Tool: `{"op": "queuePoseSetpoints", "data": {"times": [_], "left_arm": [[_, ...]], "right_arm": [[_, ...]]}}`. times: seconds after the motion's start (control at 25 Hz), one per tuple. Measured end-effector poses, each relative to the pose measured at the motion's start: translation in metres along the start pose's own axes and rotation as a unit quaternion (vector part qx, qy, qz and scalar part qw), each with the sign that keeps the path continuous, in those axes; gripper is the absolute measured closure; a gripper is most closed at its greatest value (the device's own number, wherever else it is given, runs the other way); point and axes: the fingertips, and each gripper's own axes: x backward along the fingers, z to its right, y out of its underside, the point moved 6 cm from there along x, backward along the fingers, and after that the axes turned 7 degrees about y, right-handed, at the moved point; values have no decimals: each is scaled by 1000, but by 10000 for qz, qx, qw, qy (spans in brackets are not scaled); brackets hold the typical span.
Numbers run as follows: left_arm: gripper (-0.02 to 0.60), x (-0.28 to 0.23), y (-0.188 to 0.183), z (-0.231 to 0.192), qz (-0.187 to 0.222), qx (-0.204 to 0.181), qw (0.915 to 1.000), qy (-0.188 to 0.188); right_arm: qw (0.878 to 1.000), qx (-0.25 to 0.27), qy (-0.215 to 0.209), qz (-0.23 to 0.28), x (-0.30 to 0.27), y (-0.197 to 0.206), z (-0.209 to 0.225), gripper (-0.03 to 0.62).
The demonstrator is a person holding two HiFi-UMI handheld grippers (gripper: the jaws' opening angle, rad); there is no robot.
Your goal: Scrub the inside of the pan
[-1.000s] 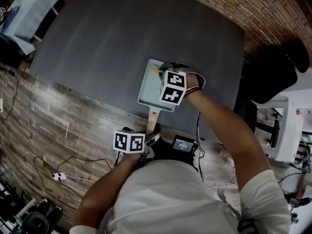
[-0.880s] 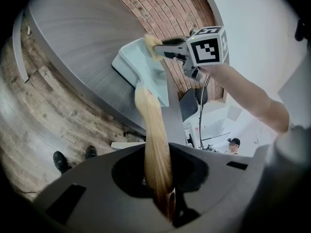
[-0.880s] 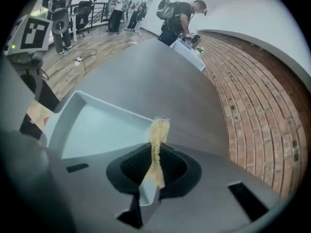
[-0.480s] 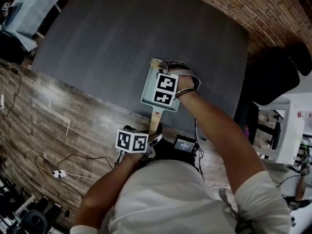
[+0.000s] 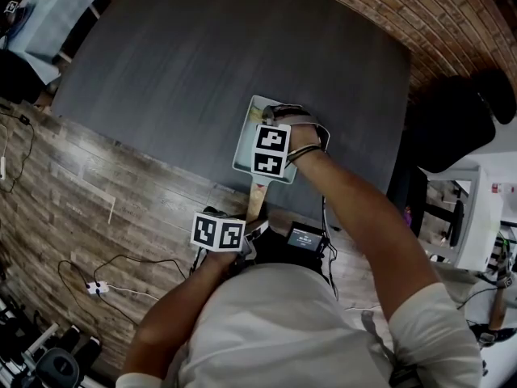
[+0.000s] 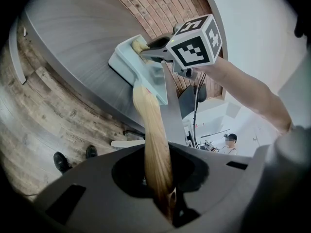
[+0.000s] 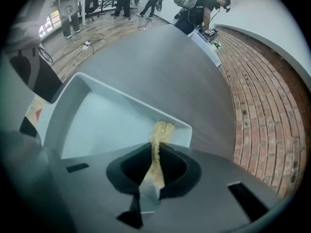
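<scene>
Your left gripper point(image 6: 165, 205) clamped on pan point(image 7: 92, 125) by wooden handle point(image 6: 151, 130). Your right gripper point(image 7: 150, 181) pinching tan scrubber point(image 7: 162, 130), tip at pan's far corner. Pan on grey table point(image 5: 202, 55).

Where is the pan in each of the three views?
Head view: pan at centre, by the dark table's near edge.
Left gripper view: pan upper centre, past its wooden handle.
Right gripper view: pan left of centre.
Shared landmark: the dark table.

Lab: brick wall point(image 5: 452, 18), floor cables point(image 5: 95, 288)
</scene>
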Motion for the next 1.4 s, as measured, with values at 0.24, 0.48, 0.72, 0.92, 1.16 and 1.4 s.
{"op": "queuePoseSetpoints", "data": {"times": [0.24, 0.48, 0.72, 0.92, 1.16, 1.4], "left_arm": [[518, 0, -2, 0, -9, -7, 10000, -11], [518, 0, -1, 0, -21, -2, 10000, -14], [518, -1, 0, 0, -28, 7, 10000, -25], [518, 0, 0, 0, -21, 19, 10000, -31], [518, -1, 0, 1, -26, 27, 10000, -45], [518, -1, 0, 0, -29, 38, 10000, -42]], "right_arm": [[9998, 116, -180, 34, 6, -4, -6, 546], [9985, 32, -497, 212, 17, -13, -23, 546], [9944, -224, -906, 501, 31, -21, -41, 546], [9894, -332, -1249, 658, 40, -25, -50, 546], [9808, -337, -1695, 903, 48, -28, -58, 546], [9681, -593, -2169, 1101, 53, -30, -62, 546]]}}
